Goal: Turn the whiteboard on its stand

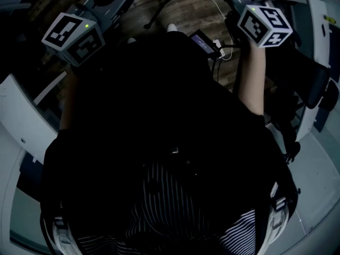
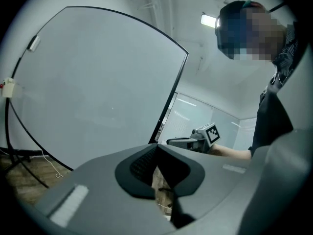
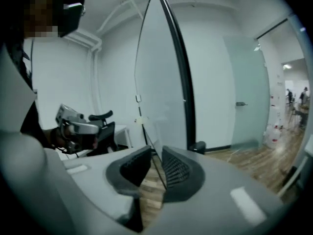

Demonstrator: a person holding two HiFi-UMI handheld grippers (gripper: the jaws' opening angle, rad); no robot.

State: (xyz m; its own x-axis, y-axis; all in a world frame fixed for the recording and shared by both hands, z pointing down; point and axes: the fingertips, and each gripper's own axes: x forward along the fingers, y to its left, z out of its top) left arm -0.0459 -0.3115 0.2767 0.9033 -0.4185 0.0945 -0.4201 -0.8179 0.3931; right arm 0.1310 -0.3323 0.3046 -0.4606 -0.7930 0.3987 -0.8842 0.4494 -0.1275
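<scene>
Left tongs [image 2: 155, 166] apparently clamp whiteboard [image 2: 98, 87] edge; right tongs [image 3: 155, 168] straddle it

An office: frosted glass door [image 3: 247, 97], black desk chair [image 3: 104, 132], wood-plank floor [image 3: 252, 158].

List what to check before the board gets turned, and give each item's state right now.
1. Left gripper gripping the board: ok; its jaws meet on the frame edge.
2. Right gripper clamped: not ok; its jaws stand apart with the board's edge between them.
3. Board free to turn: cannot tell from these views.
4. Floor by the board: not ok; a white cable lies there and might snag.
5. Swing room: cannot tell; a chair stands beyond the board, how near is unclear.
</scene>
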